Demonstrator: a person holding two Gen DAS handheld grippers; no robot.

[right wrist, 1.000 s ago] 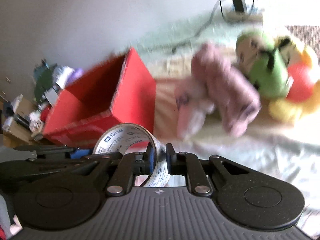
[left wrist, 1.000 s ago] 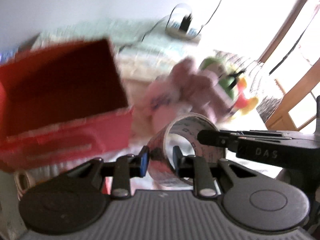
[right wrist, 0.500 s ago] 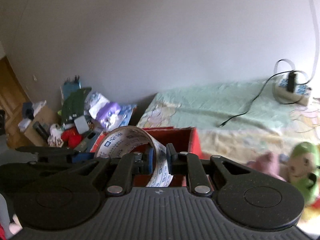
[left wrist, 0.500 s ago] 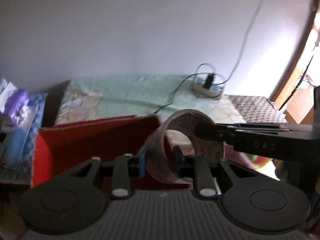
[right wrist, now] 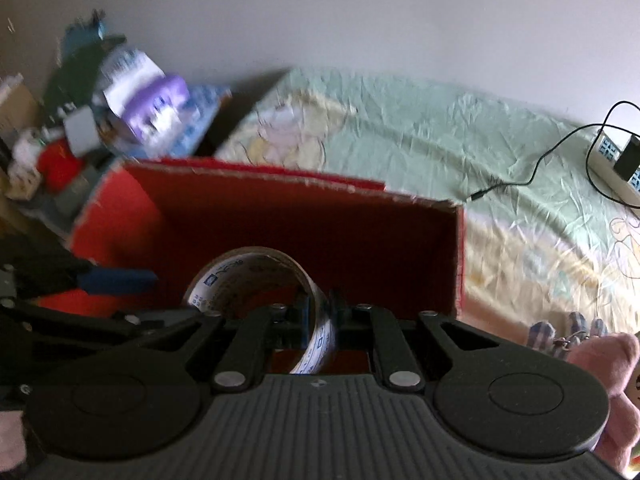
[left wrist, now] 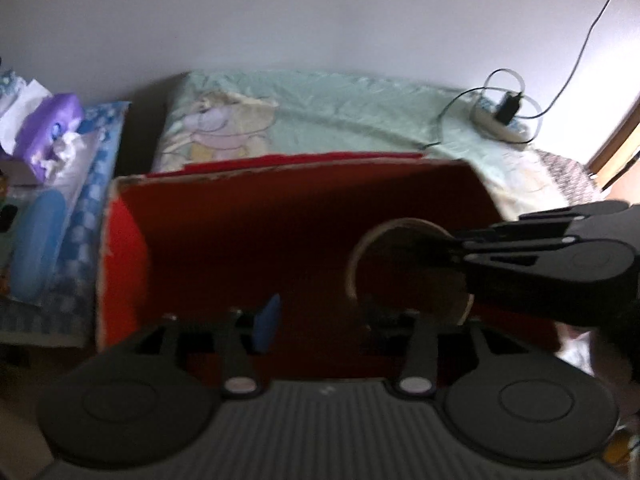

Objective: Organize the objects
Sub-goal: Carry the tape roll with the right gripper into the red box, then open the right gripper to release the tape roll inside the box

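Both views look down into an open red cardboard box (left wrist: 304, 216) that sits on a bed covered with a pale green cartoon-print sheet (right wrist: 420, 128).

The right tool (right wrist: 318, 312) is clamped tight on the wall of a roll of printed packing tape (right wrist: 256, 268), holding it upright on edge just over the box's open top. Seen from the left wrist, the roll (left wrist: 384, 248) hangs above the dark inside of the box with the right tool reaching in from the right edge of the frame.

The left tool (left wrist: 320, 312) is opening: its blue-padded finger (left wrist: 267, 322) stands well clear of the roll, and the other finger sits just beside the roll's lower rim; the blur hides whether it touches.

A white power strip with a black plug and looping cable (left wrist: 502, 120) lies on the far side of the bed. Beside the bed, at the left, a purple packet (right wrist: 160, 100) tops a blurred heap of clutter. A pink plush toy (right wrist: 608, 364) shows at the lower right edge of the right wrist view.
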